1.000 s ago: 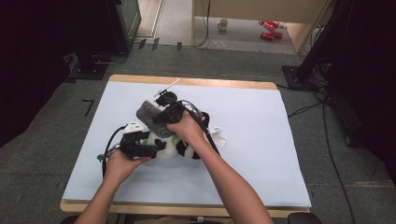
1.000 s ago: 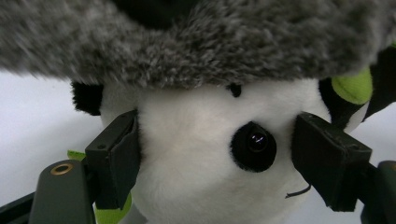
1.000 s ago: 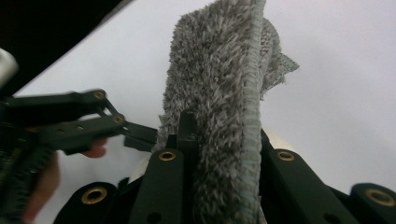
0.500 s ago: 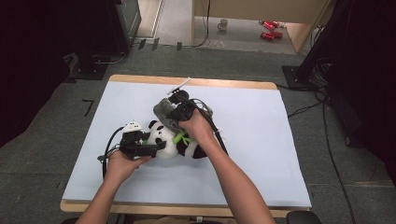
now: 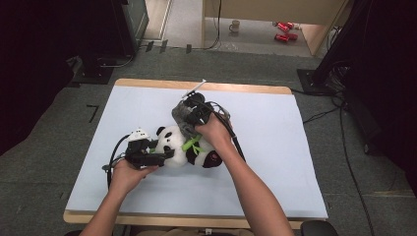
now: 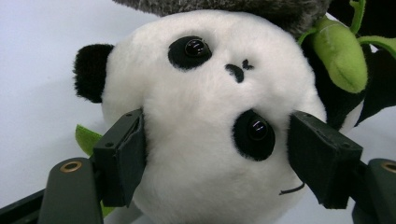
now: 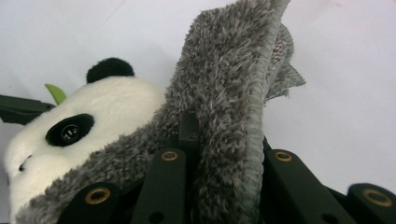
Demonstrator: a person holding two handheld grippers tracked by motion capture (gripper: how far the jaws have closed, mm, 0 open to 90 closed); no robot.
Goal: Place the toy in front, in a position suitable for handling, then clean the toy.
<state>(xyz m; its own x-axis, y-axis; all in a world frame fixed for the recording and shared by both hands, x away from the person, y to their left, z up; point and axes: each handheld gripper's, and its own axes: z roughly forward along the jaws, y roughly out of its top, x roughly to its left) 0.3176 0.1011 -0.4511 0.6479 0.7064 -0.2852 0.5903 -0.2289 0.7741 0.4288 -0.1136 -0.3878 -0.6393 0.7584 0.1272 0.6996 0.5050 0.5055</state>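
Near the table's (image 5: 295, 147) middle, the panda toy (image 5: 184, 147) is clamped at the head by the left gripper (image 6: 215, 154). The grey cloth (image 7: 224, 116), pinched in the right gripper (image 5: 189, 115), has been carried rightward from the panda's head, seemingly wiping along its body.

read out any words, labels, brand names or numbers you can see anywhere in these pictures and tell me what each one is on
None can be read.
The panda toy, the grey cloth and the white table cover carry no lettering.
The red cans on the floor are too small and blurred to read.
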